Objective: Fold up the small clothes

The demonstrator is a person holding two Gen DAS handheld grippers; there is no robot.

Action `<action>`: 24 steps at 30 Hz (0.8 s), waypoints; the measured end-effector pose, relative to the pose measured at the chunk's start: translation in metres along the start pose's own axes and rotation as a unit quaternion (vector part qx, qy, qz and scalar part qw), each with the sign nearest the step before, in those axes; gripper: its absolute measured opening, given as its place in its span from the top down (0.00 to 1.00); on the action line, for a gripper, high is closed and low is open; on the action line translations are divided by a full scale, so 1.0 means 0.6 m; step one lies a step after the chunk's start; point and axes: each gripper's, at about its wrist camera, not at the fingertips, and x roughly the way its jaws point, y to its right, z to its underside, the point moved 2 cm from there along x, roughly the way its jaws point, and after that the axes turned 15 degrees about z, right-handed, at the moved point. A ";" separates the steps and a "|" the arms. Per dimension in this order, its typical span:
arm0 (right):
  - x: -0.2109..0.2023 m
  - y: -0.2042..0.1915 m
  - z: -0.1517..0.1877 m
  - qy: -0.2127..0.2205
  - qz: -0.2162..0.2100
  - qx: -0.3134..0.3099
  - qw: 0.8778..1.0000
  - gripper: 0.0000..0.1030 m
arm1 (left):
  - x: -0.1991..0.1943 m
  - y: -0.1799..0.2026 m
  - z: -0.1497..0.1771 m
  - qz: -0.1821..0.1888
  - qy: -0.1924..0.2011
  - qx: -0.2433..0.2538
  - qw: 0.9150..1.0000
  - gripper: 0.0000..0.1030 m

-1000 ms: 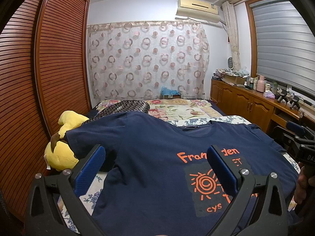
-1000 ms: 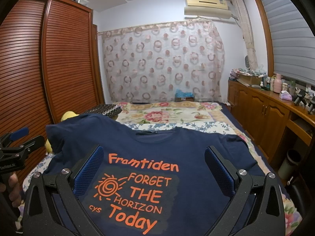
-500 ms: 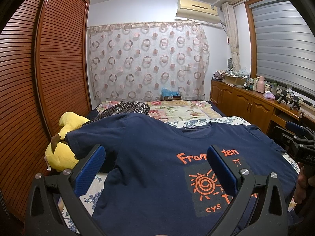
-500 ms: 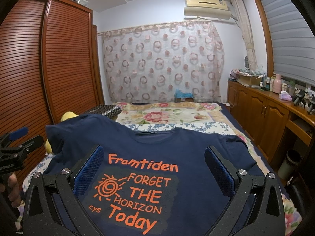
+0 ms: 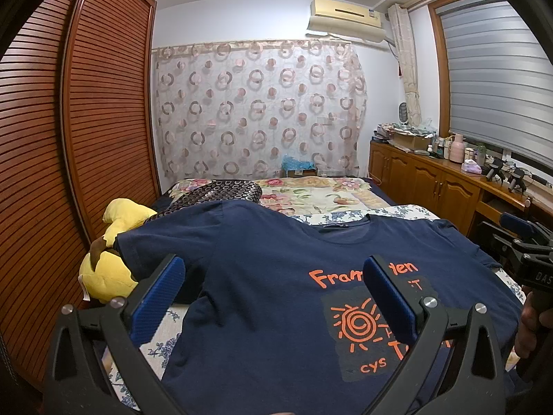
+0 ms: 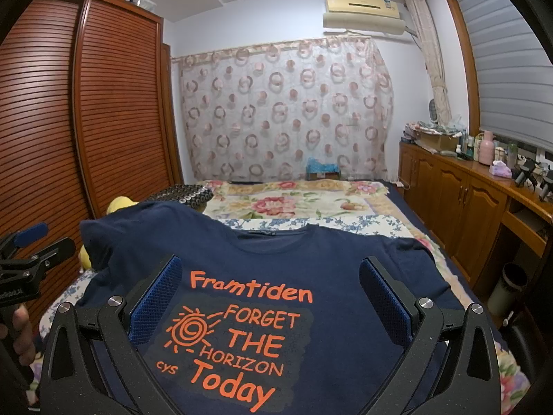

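A louvred wooden wardrobe (image 5: pixel 69 145) lines the left wall, and a yellow plush toy (image 5: pixel 110 259) sits at the left edge of the bed (image 6: pixel 311 204), partly under a sleeve. A navy T-shirt (image 5: pixel 262 283) lies spread face up across the near end of the bed, collar toward the far wall, its orange print reading "Framtiden, Forget the Horizon Today". The left gripper (image 5: pixel 273 276) hovers above the shirt's left half, its blue-padded fingers (image 5: pixel 159 297) spread wide with nothing between them. The right gripper (image 6: pixel 269 276) hangs over the printed chest, likewise wide apart and holding nothing; whether either touches the cloth cannot be told. Beyond the shirt, a floral quilt (image 6: pixel 293 200) covers the far part of the bed before a circle-patterned curtain (image 6: pixel 283 110). A wooden sideboard (image 6: pixel 466 200), cluttered with bottles, runs along the right wall beneath a shuttered window (image 5: pixel 497 83).
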 end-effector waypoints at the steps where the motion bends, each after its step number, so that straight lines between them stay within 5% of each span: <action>1: 0.000 -0.002 0.000 0.000 0.000 0.000 1.000 0.00 | 0.000 0.001 0.001 0.000 0.000 0.000 1.000 0.00; 24: 0.018 0.005 0.008 -0.015 -0.009 -0.006 1.000 0.00 | 0.003 -0.021 0.004 -0.010 -0.016 -0.010 1.000 0.00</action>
